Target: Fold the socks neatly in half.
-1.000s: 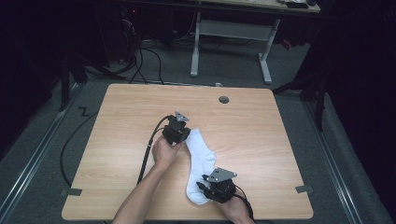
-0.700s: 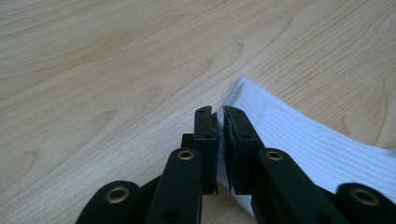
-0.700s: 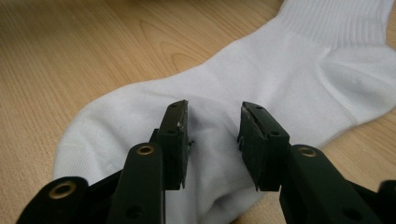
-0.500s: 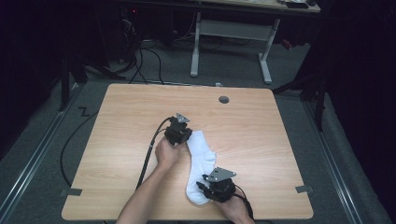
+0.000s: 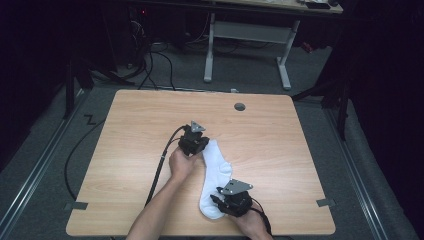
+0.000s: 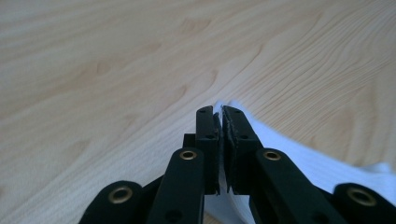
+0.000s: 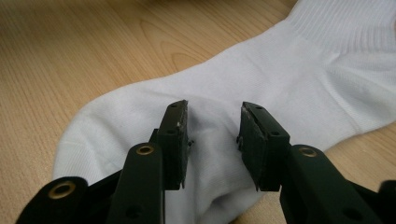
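Observation:
A white sock (image 5: 216, 175) lies flat on the wooden table (image 5: 280, 145), cuff toward the middle and toe near the front edge. My left gripper (image 5: 196, 141) sits at the cuff end; in the left gripper view it (image 6: 220, 112) is shut on the sock (image 6: 299, 158), pinching the cuff's edge between its pads. My right gripper (image 5: 231, 200) rests over the toe end. In the right gripper view it (image 7: 214, 114) is open, jaws a little apart and pressed down on the sock (image 7: 280, 70) near the foot.
A round cable hole (image 5: 240, 106) is set in the table's far side. The left gripper's black cable (image 5: 161, 167) runs off the front left. A white desk frame (image 5: 250, 35) and cables stand on the floor beyond.
The left gripper with the cuff has shifted slightly toward the table's middle. The right gripper has stayed at the toe end.

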Tool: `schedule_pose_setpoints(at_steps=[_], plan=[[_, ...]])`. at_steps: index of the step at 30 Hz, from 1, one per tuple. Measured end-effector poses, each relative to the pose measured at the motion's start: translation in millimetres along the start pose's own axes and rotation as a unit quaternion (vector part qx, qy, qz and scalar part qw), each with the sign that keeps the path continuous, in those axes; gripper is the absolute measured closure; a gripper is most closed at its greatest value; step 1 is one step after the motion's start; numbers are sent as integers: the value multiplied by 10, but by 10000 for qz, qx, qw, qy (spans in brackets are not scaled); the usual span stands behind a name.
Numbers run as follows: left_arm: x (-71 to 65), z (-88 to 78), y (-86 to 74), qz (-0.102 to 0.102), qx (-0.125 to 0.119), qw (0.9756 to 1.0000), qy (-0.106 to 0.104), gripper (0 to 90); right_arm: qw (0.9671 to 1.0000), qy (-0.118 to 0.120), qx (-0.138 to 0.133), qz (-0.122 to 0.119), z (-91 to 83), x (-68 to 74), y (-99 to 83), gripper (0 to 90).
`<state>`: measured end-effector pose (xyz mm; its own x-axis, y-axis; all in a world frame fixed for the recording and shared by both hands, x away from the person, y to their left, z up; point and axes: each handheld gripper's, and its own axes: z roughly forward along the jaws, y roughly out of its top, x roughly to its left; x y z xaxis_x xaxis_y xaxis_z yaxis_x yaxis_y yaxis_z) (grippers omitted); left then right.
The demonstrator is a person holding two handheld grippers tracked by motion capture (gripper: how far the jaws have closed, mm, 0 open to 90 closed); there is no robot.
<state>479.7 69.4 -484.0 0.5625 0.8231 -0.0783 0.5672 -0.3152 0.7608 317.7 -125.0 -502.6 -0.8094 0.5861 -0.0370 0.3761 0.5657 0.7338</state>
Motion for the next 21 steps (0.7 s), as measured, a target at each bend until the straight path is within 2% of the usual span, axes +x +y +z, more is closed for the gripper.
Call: schedule_pose_setpoints(at_steps=[3, 4, 5, 6, 7, 8, 10, 12, 15, 17, 19, 21], plan=[[38, 58, -40, -147, 74, 9999, -46, 805, 10000, 14, 11, 11, -1, -5, 1, 625], [41, 58, -37, -216, 80, 9997, -10, 756, 10000, 14, 13, 14, -1, -5, 2, 625], [45, 48, -32, -285, 99, 9995, 12, 609, 10000, 30, 16, 36, -2, -7, 3, 622], [35, -10, -25, -392, 117, 9991, -77, 558, 10000, 58, 13, 76, -8, -9, 2, 622], [35, -10, -25, -392, 117, 9991, -77, 516, 9999, 106, 11, 119, -23, -16, 1, 629], [5, -63, -37, -351, 78, 9993, -125, 516, 9999, 106, 11, 119, -23, -16, 1, 629], [-99, -195, -97, -119, -11, 9997, -195, 478, 9995, 149, -181, 229, -85, -52, -3, 665], [-190, -276, -154, 85, 31, 9997, -219, 455, 9981, 115, -419, 429, -178, -160, 24, 710], [-336, -380, -240, 401, 113, 9988, -260, 444, 9964, -56, -516, 675, -243, -327, 86, 756], [-411, -424, -288, 475, 118, 9983, -312, 441, 9951, -157, -519, 831, -245, -442, 128, 772], [-476, -434, -341, 370, 158, 9985, -379, 435, 9940, -256, -455, 959, -205, -521, 165, 781], [-533, -430, -391, 425, 238, 9981, -372, 434, 9943, -279, -347, 973, -135, -559, 208, 787]])
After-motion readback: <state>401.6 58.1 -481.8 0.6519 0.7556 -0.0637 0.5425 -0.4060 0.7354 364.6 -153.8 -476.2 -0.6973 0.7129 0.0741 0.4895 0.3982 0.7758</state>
